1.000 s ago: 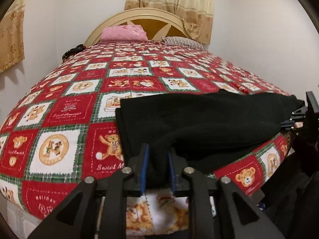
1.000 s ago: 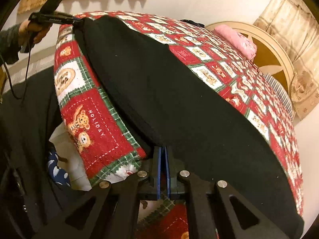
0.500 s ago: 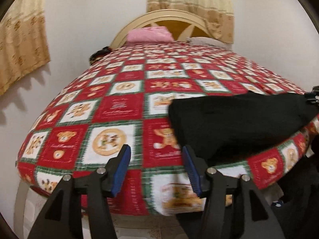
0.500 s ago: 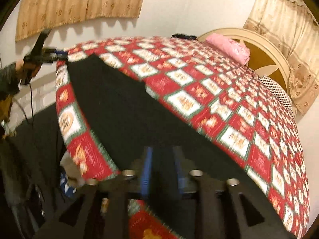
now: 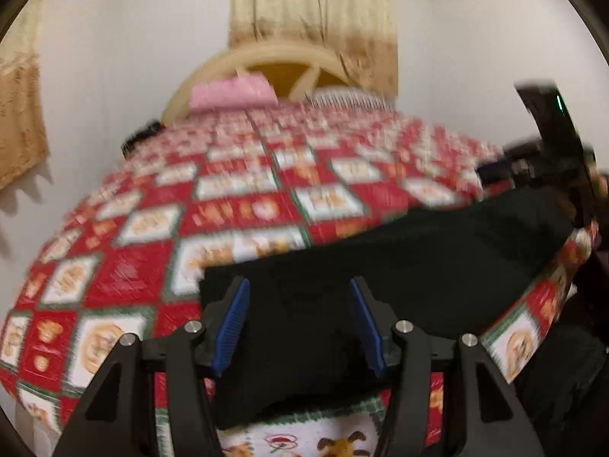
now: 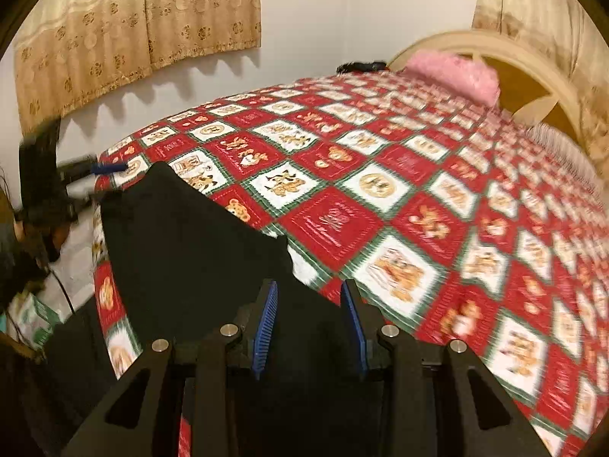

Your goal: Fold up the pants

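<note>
The black pants [image 5: 399, 262] lie folded lengthwise along the near edge of the bed. They also show in the right wrist view [image 6: 190, 243]. My left gripper [image 5: 300, 297] is open, hovering just above one end of the pants, touching nothing. My right gripper [image 6: 309, 297] is open over the other end, with black cloth below and between its blue pads. The right gripper shows in the left wrist view [image 5: 495, 169] at the far end of the pants. The left gripper shows in the right wrist view [image 6: 110, 169] likewise. Both views are blurred by motion.
The bed has a red, white and green teddy-bear quilt [image 6: 380, 190]. A pink pillow [image 5: 232, 93] and a striped pillow [image 5: 350, 97] lie by the cream headboard [image 5: 278, 61]. Beige curtains [image 6: 133, 30] hang on the walls. A small dark object [image 6: 361, 65] lies near the pillow.
Both grippers were shut on the ends of the pants a second ago. Both have opened and let go. The left gripper swung left, then came back over the pants' end.
</note>
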Available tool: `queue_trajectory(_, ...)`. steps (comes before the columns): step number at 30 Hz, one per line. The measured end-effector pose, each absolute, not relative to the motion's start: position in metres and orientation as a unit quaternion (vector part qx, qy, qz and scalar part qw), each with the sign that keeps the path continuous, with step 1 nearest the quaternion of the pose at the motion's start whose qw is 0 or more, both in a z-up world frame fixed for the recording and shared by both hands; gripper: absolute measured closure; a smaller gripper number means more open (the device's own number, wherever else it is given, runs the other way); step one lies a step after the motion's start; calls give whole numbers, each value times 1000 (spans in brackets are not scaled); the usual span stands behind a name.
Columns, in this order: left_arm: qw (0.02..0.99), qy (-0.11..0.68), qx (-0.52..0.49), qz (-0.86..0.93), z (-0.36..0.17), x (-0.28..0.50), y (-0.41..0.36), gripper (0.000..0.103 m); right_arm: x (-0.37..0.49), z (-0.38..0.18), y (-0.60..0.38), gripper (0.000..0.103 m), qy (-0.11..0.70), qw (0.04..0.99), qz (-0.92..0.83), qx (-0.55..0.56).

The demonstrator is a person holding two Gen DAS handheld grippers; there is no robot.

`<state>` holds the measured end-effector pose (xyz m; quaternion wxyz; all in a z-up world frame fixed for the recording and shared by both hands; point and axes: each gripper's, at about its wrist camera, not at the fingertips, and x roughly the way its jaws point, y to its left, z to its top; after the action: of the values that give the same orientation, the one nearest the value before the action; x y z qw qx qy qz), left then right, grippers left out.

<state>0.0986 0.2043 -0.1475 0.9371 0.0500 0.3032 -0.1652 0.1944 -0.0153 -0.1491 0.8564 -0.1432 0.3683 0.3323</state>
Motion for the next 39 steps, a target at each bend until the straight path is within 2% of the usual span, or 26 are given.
queue_trajectory(2, 923, 340, 62, -167, -169, 101, 203, 46, 205, -156, -9, 67, 383, 849, 342, -126)
queue_trajectory(9, 933, 318, 59, -157, -166, 84, 211, 44, 243, -182, 4, 67, 432, 824, 366, -29)
queue_trajectory(10, 935, 315, 59, -153, -165, 84, 212, 42, 249, -184, 5, 67, 440, 819, 368, -16)
queue_trajectory(12, 937, 313, 58, -144, -166, 85, 212, 32, 262, -191, 8, 67, 459, 806, 373, 24)
queue_trajectory(14, 936, 317, 54, -141, -167, 89, 214, 32, 272, -201, 12, 67, 484, 788, 377, 53)
queue_trajectory(15, 937, 316, 53, -141, -169, 90, 214, 32, 275, -208, 14, 81, 501, 775, 379, 68)
queue_trajectory(17, 937, 317, 54, -139, -169, 92, 212, 32, 274, -210, 19, 95, 505, 774, 376, 66)
queue_trajectory(22, 935, 323, 58, -133, -164, 92, 206, 32, 277, -209, 18, 97, 496, 802, 331, 46)
queue_trajectory(25, 937, 311, 74, -141, -149, 85, 191, 32, 282, -214, 17, 97, 498, 797, 338, 51)
queue_trajectory(27, 937, 298, 88, -157, -137, 78, 175, 32, 279, -210, 9, 82, 495, 799, 337, 60)
queue_trajectory(28, 937, 292, 97, -166, -132, 75, 165, 32, 277, -207, 3, 69, 494, 802, 331, 59)
queue_trajectory(29, 936, 288, 103, -176, -129, 73, 157, 32, 270, -199, -8, 66, 487, 809, 324, 57)
queue_trajectory(33, 918, 284, 140, -240, -123, 66, 105, 32, 234, -170, -70, 66, 466, 832, 295, 57)
queue_trajectory(39, 876, 277, 199, -342, -130, 61, 17, 32, 144, -135, -227, 66, 439, 876, 170, 100)
